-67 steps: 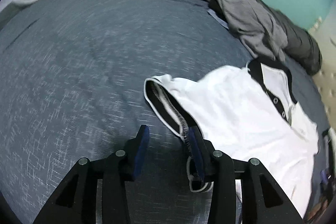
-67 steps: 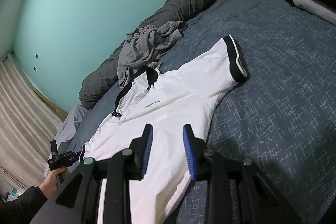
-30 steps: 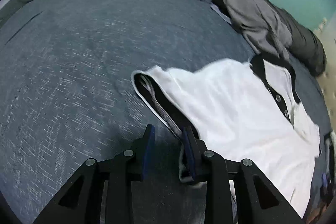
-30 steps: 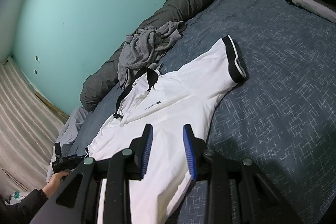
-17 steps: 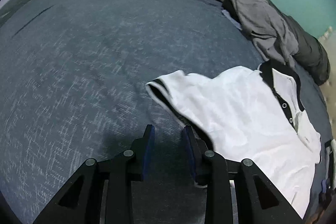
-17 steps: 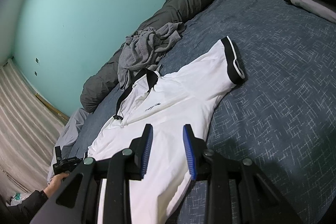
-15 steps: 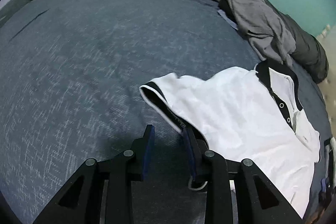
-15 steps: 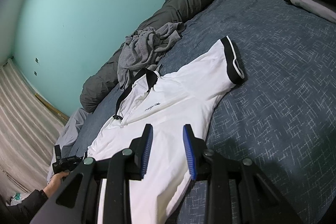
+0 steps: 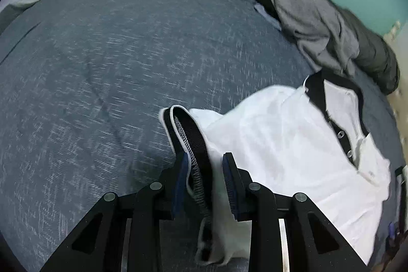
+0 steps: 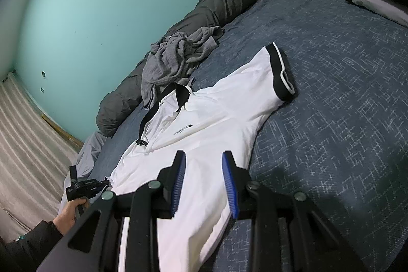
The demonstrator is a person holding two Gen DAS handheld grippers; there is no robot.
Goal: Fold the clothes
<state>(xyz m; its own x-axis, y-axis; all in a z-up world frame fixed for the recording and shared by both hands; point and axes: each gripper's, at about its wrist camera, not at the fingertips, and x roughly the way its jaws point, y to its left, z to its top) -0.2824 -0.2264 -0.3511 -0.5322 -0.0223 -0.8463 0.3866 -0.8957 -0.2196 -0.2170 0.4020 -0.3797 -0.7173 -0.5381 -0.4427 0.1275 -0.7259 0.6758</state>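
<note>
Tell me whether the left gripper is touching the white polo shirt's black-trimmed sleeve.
Touching. In the left wrist view, the black-trimmed sleeve of the white polo shirt runs between the left gripper fingers, bunched against its pads and hanging below.

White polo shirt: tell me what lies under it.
The white polo shirt lies spread on the blue-grey bedcover, which shows all around it. Whatever else might sit beneath the shirt is hidden. Its collar end reaches the crumpled grey garment.

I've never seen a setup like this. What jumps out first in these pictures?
A white polo shirt with black collar and cuffs lies spread on a dark blue bed. The left claw has one black-trimmed sleeve between its blue pads. A crumpled grey garment sits by the teal wall.
</note>
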